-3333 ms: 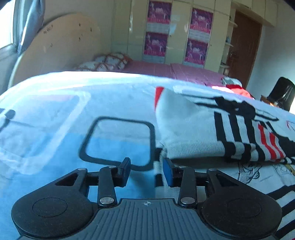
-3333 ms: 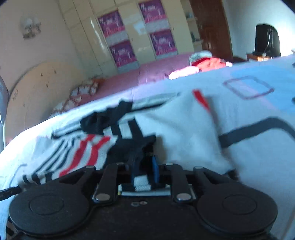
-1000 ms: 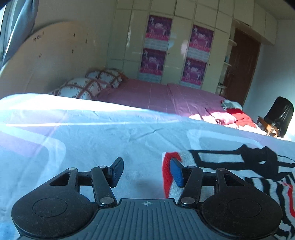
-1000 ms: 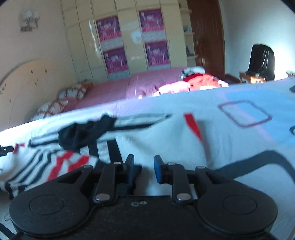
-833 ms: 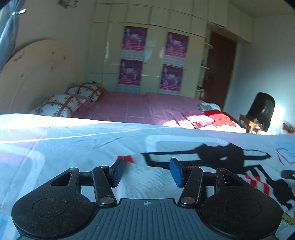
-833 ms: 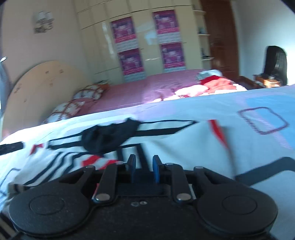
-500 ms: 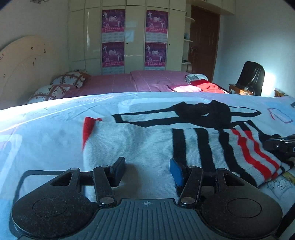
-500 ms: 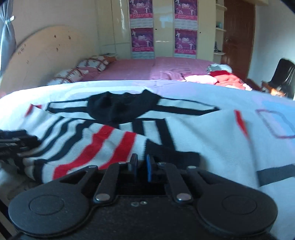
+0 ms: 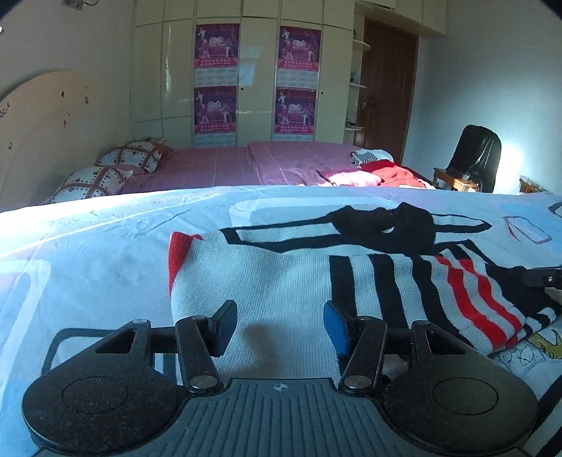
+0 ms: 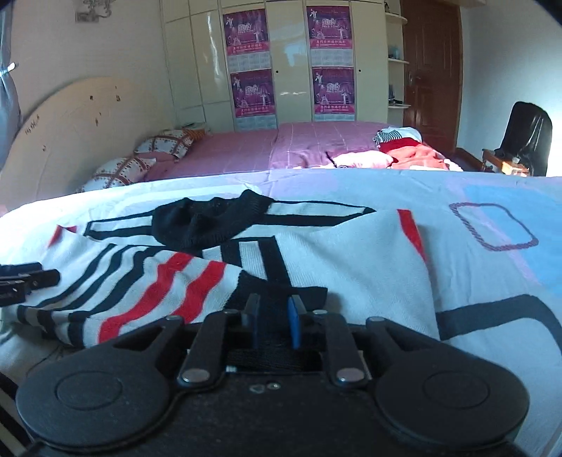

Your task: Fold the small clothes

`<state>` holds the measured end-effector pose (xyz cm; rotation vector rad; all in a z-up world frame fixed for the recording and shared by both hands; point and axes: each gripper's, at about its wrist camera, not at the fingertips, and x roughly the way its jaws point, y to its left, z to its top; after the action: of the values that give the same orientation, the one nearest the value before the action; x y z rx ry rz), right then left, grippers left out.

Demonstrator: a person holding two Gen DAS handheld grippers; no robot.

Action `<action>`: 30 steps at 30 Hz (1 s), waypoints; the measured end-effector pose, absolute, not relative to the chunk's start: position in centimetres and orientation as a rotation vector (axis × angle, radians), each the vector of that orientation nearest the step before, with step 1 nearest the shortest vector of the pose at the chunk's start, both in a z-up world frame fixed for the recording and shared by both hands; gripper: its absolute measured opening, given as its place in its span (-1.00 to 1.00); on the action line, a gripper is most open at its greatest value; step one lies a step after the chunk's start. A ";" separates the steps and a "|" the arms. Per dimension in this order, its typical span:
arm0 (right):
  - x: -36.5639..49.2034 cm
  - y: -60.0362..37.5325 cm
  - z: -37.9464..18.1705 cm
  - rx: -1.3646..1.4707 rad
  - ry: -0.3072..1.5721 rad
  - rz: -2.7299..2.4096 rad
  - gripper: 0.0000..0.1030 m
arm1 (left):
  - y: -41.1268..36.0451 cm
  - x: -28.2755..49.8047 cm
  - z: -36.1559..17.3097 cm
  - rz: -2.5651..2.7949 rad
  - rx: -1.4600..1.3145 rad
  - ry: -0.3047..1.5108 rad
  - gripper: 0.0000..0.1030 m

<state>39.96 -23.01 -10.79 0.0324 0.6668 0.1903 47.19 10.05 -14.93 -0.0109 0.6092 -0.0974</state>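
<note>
Blue bedsheet (image 9: 87, 253), left claw (image 9: 279, 328) wide over sweater (image 9: 281, 281), right claw (image 10: 273, 325) narrowly parted

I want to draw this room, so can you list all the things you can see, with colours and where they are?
sweater: one, white with black and red stripes, flat on the near bedsheet
bedsheet: one, white and blue, under the sweater
far bed: one, pink, behind
pillows: two, patterned, at its head
clothes pile: one, red and pink, on the far bed
posters: four, purple, on the cream wardrobe
chair: one, black, by the door
left gripper: open, over the sweater
right gripper: nearly closed at a black edge
</note>
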 end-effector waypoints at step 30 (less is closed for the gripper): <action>39.5 -25.2 -12.6 0.107 0.705 0.303 -0.87 | 6.6 44.2 -15.4 0.056 0.099 0.655 0.40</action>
<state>39.47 -25.17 -12.62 0.1070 0.7053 0.3026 44.17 6.64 -15.41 0.0990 0.6553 0.0562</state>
